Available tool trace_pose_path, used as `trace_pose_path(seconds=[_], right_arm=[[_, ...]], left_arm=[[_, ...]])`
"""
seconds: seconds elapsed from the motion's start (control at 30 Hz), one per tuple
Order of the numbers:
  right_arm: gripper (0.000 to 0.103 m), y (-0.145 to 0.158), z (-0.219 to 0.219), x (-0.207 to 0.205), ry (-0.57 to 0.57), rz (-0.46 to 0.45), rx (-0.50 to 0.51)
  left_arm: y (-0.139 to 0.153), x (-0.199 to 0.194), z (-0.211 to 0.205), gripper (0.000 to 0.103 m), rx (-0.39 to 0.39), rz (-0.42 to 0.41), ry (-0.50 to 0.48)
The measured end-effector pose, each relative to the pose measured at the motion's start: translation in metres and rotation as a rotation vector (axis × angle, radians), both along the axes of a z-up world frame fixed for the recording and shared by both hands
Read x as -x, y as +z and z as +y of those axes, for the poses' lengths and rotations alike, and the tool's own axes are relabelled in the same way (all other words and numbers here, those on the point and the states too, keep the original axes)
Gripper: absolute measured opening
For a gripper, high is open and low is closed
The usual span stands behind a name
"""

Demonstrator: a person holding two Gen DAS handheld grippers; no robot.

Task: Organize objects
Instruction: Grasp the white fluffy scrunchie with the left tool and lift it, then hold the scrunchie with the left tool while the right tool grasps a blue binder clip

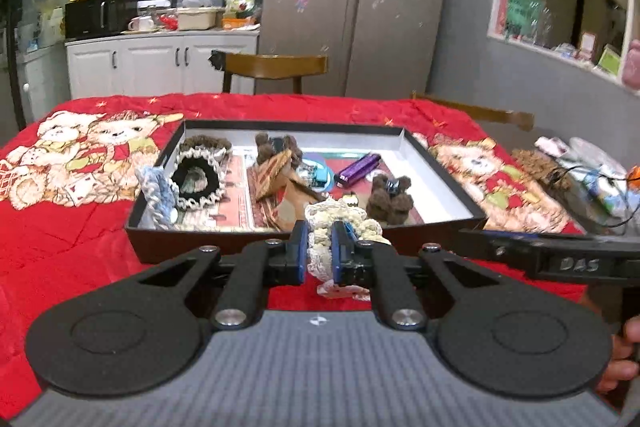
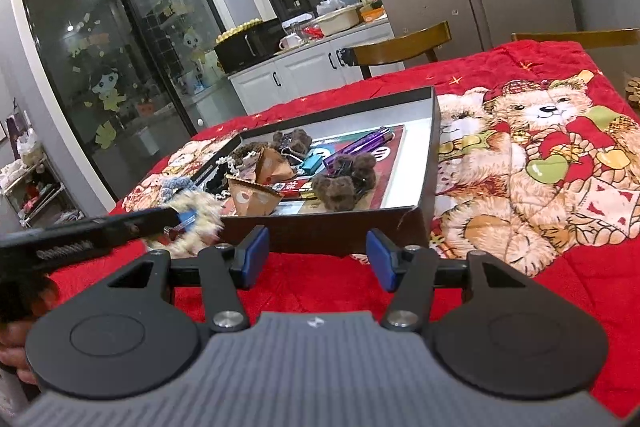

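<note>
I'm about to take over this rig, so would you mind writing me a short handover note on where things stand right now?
Left gripper: shut on a cream lace scrunchie, held just in front of the box's near wall.
Right gripper: open, empty, near the box.
Box on the red blanket: already holds a black scrunchie, brown fuzzy clips, a purple lighter and paper cones.
Left: put the cream scrunchie in the box, then sort the pile on the blanket right of the box.
</note>
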State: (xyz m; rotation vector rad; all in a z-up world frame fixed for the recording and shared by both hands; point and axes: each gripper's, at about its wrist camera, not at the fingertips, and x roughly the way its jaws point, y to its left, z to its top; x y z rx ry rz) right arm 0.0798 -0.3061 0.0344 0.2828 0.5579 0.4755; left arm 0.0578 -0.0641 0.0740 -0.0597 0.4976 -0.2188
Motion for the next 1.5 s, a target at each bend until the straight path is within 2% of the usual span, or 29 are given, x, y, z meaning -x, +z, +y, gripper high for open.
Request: trace_pose_path(seconds=[0.1,0.13,0.2,0.23,0.27,0.3,0.53,0.73,0.83,0.97,1.07,1.13,1.33,1.43,1.47,1.5], right_arm=[[0.059,0.000,0.004,0.000,0.010,0.003,0.009],[0.059,0.000,0.006,-0.001,0.010,0.006,0.012],[0.059,0.000,0.010,0.000,0.011,0.014,0.018],[0.059,0.001,0.012,-0.001,0.013,0.016,0.019],[0.059,0.000,0.014,-0.001,0.018,0.019,0.021],[0.059,0.000,0.017,0.000,0.025,0.022,0.028],[0.059,0.008,0.031,0.002,0.057,0.019,0.042],[0.059,0.012,0.045,0.005,0.107,-0.003,0.052],[0.059,0.007,0.056,0.003,0.145,0.019,0.064],[0.060,-0.004,0.072,0.003,0.189,0.051,0.069],[0.060,-0.012,0.083,0.004,0.209,0.068,0.074],[0.060,-0.015,0.087,0.003,0.222,0.077,0.073],[0.060,-0.021,0.097,0.006,0.235,0.050,0.147],[0.054,-0.021,0.108,0.012,0.243,0.005,0.221],[0.049,-0.020,0.111,0.014,0.248,-0.005,0.240],[0.038,-0.020,0.114,0.016,0.255,-0.009,0.254]], left_arm=[[-0.003,0.004,0.008,0.016,-0.011,0.007,-0.041],[-0.012,0.001,0.006,0.016,-0.039,0.048,-0.074],[-0.037,-0.004,0.004,0.016,-0.094,0.150,-0.043],[-0.048,-0.005,0.005,0.015,-0.113,0.166,-0.029],[-0.050,0.001,0.007,0.015,-0.112,0.124,-0.024],[-0.046,0.003,0.005,0.015,-0.140,0.129,-0.038],[-0.025,0.021,0.016,0.015,-0.081,0.072,-0.044],[0.002,0.024,0.038,0.014,-0.010,0.005,0.004],[0.009,0.028,0.046,0.014,-0.050,-0.030,0.073],[0.002,0.033,0.060,0.014,-0.039,0.001,0.102],[-0.005,0.036,0.062,0.015,-0.062,-0.004,0.131],[-0.009,0.035,0.062,0.015,-0.046,0.008,0.113],[-0.026,0.027,0.059,0.015,-0.071,0.033,0.111],[-0.032,0.022,0.058,0.015,-0.101,0.039,0.119],[-0.034,0.021,0.057,0.015,-0.112,0.039,0.122],[-0.036,0.021,0.056,0.015,-0.122,0.036,0.128]])
